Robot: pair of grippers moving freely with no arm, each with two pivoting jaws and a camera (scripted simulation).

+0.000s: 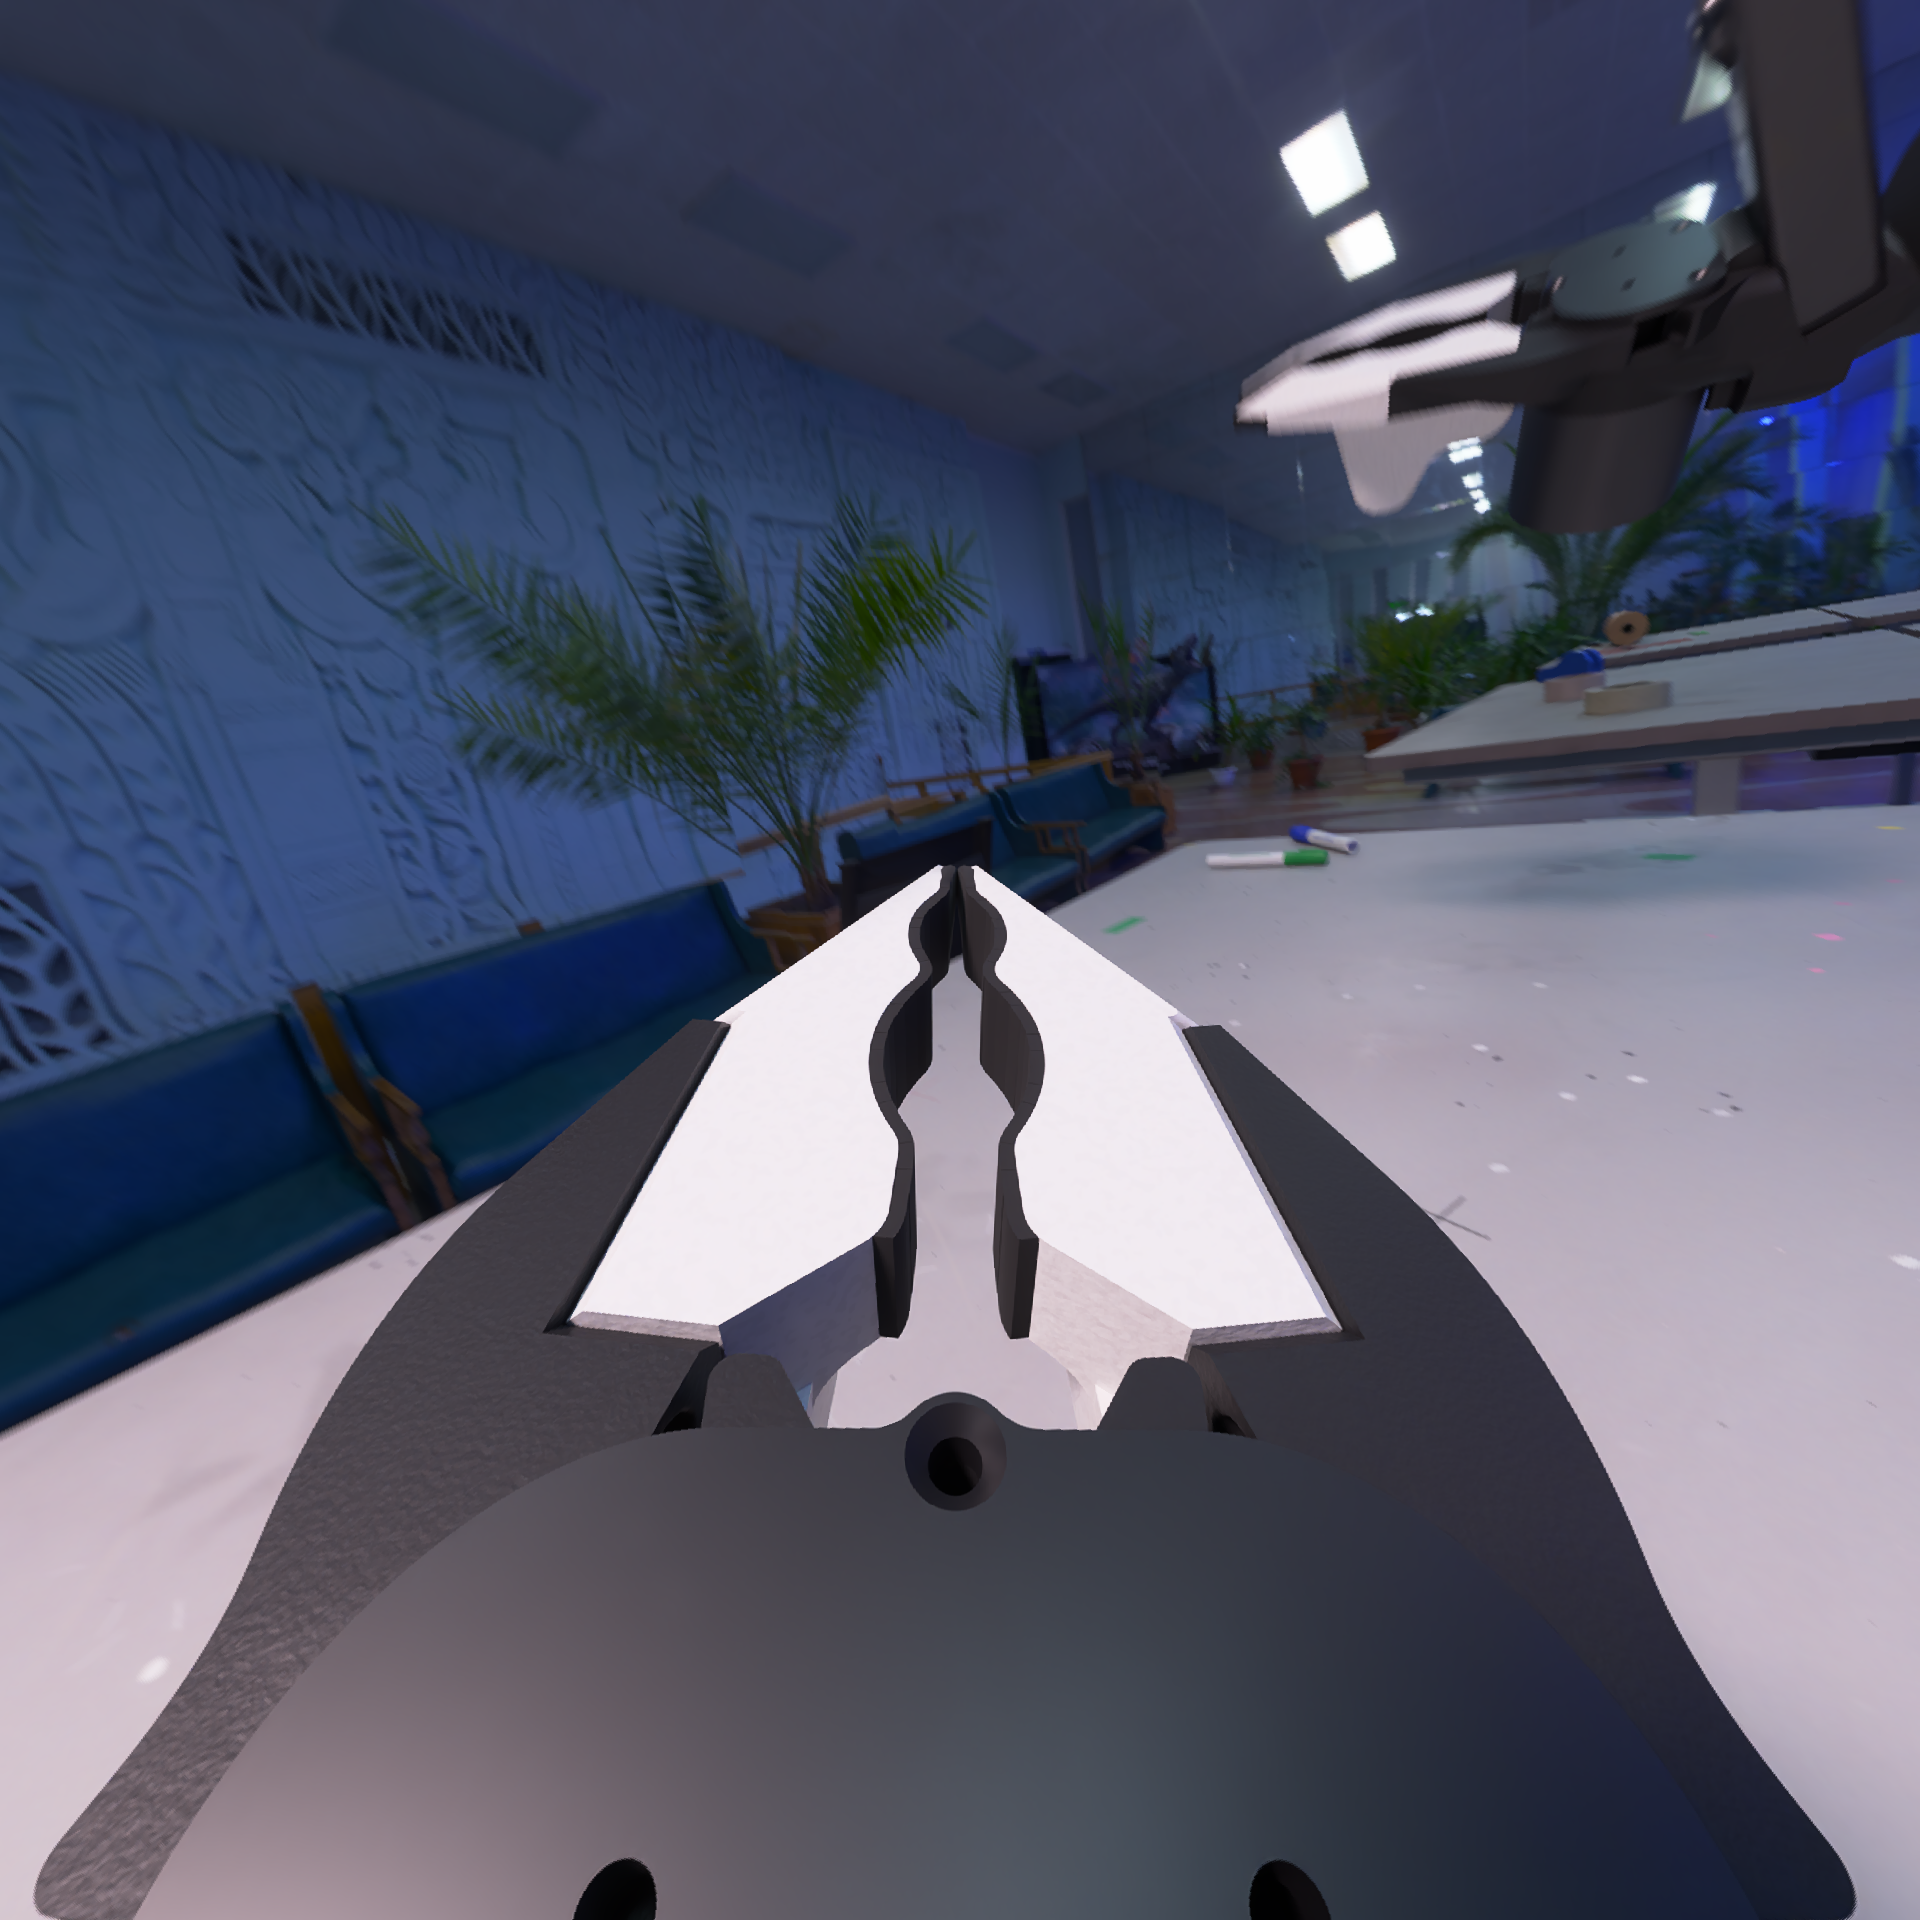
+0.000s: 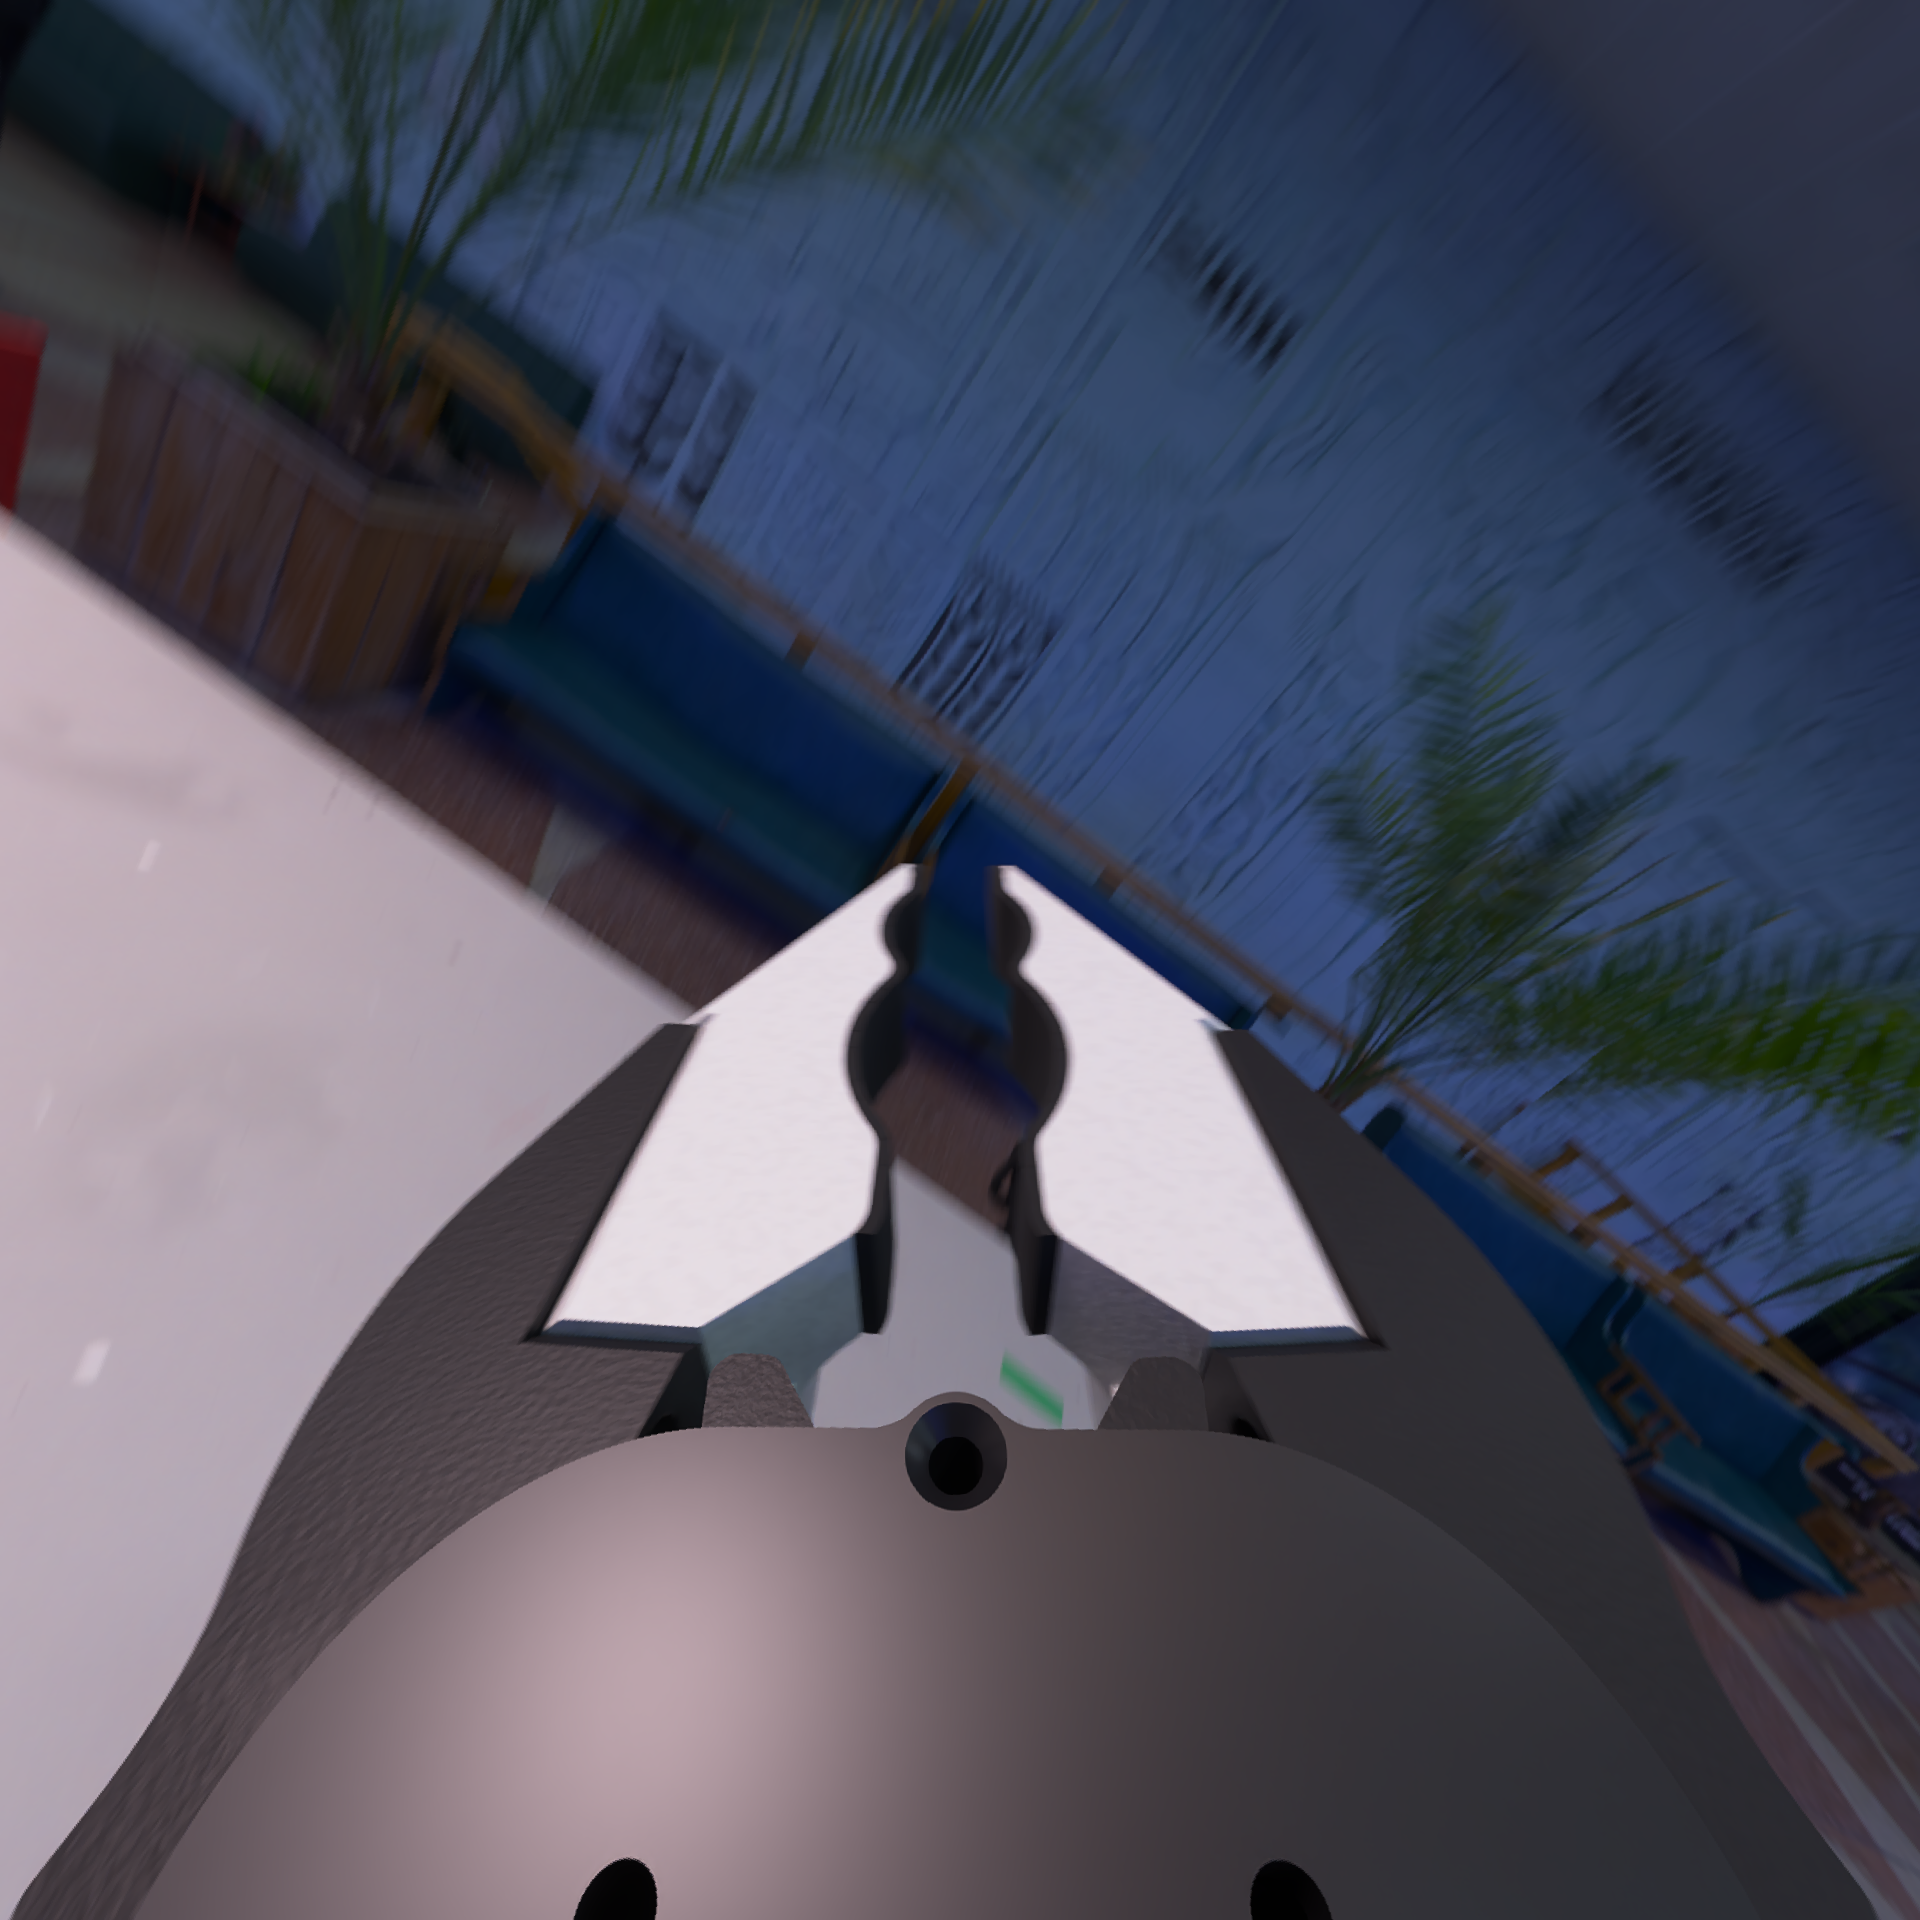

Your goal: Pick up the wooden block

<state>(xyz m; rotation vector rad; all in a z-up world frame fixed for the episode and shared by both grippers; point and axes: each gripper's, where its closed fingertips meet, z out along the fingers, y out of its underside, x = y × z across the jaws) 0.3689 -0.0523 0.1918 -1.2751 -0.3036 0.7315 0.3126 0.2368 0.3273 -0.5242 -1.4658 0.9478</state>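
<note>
No wooden block shows on my table (image 1: 1558,1039) in either view. My left gripper (image 1: 953,873) is low over the white table, level with it, shut with its tips almost touching and nothing between them. My right gripper (image 2: 956,873) is tilted and looks past the table's edge (image 2: 208,935) toward the benches; its jaws stand a narrow gap apart and hold nothing. It also shows in the left wrist view (image 1: 1262,405), high at the upper right, blurred.
A green marker (image 1: 1268,859) and a blue marker (image 1: 1322,837) lie at the table's far edge. A second table (image 1: 1662,727) behind carries a tape roll (image 1: 1626,696) and small objects. Blue benches (image 1: 540,997) and potted palms (image 2: 281,540) line the wall.
</note>
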